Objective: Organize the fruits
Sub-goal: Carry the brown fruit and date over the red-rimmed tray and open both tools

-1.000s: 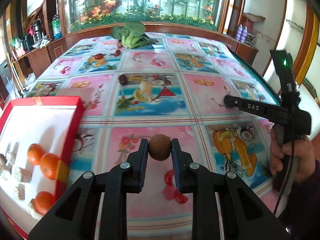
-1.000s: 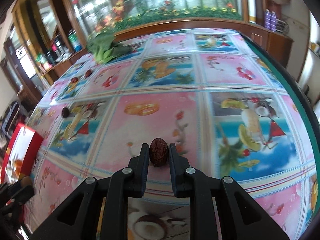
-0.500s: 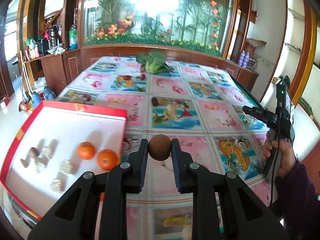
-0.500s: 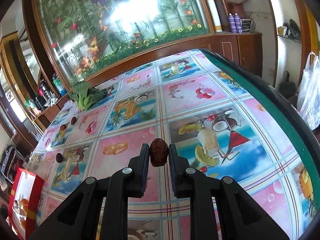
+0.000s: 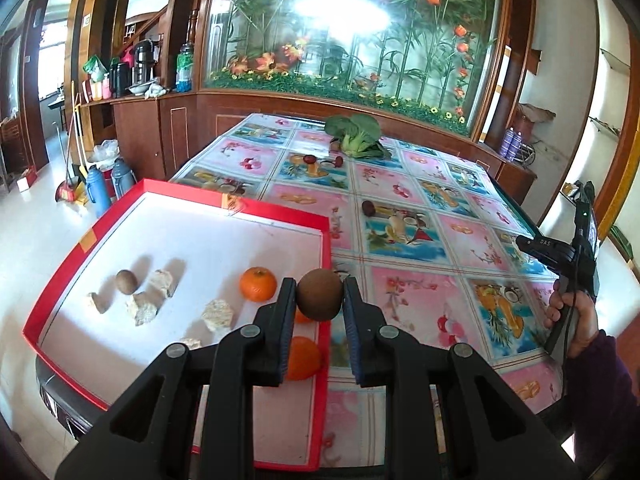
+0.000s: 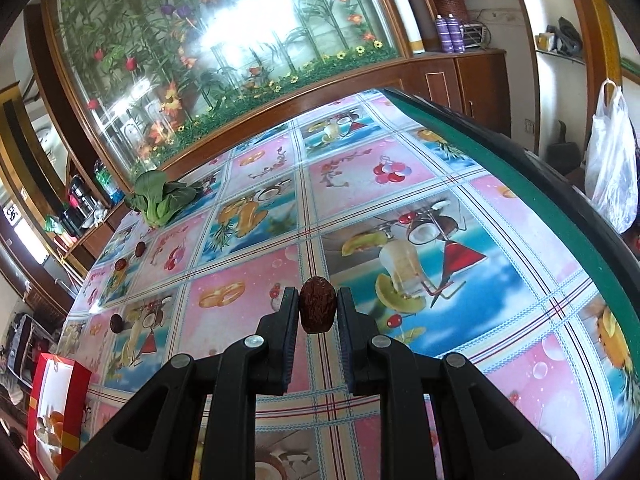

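Left gripper (image 5: 319,300) clamped on a round brown fruit (image 5: 319,295), pads pressing both sides. A second ago the same fruit hung over the patterned tablecloth (image 5: 420,304), with the red tray (image 5: 325,264) off to the gripper's left and only partly in view. Now the tray fills the left half of the view and its right wall runs directly under the fruit. The carry toward the tray is nearly done; the grip itself is unchanged.

Inside the tray, left of and below the gripper: an orange (image 5: 258,283) just beyond the left pad, two more partly hidden under the fingers, several pale chunks (image 5: 217,314), and a second brown fruit (image 5: 126,281) farther left.

Right gripper (image 6: 318,312) clenched on a wrinkled dark red date (image 6: 316,309), held above the tablecloth. Over the last second its view has swung from looking down at the cloth to looking across the table; the grasp is the same, and the tray sits far down to its left.

Ahead of both grippers, loose dates (image 5: 368,208) lie on the cloth, and a leafy green vegetable (image 5: 356,136) at the far end.

Judgement: the brown fruit needs a little more travel leftward over the tray floor before letting go; released here, it could strike the wall and roll out. The date follows after.
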